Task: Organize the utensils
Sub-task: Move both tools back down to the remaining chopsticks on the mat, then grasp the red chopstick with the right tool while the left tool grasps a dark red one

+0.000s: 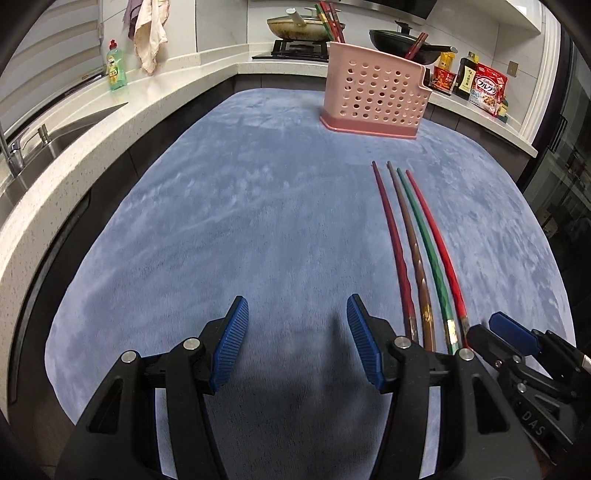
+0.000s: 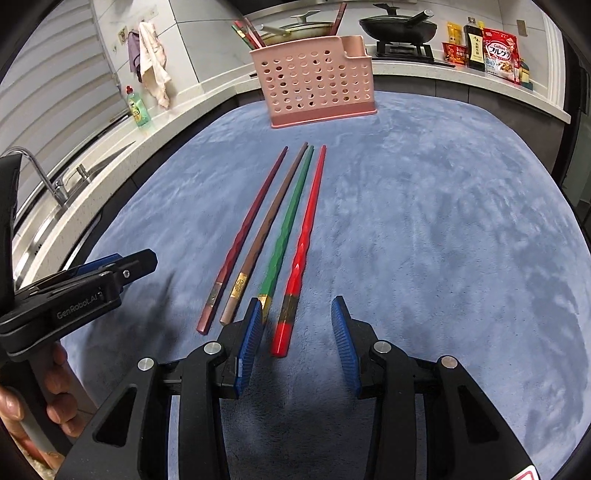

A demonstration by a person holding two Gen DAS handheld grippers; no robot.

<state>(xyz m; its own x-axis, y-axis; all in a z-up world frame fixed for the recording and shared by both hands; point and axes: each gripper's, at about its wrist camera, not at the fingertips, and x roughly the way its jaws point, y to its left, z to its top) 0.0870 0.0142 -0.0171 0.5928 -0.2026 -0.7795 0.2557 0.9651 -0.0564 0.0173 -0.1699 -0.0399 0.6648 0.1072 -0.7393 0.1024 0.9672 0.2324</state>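
Right wrist | right hand-held gripper (image 2: 297, 334) wide, straddling red chopstick (image 2: 301, 251); left hand-held gripper (image 1: 297, 334) wide

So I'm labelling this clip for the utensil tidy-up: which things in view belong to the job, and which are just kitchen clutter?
Part of the job:
- dark red chopstick
- brown chopstick
- green chopstick
- bright red chopstick
- pink perforated holder, some chopsticks already inside
- right gripper, open
- left gripper, open

Just lying about:
- dish soap bottle
- hanging towel
- pans on the stove
- cereal bag
- sauce bottle
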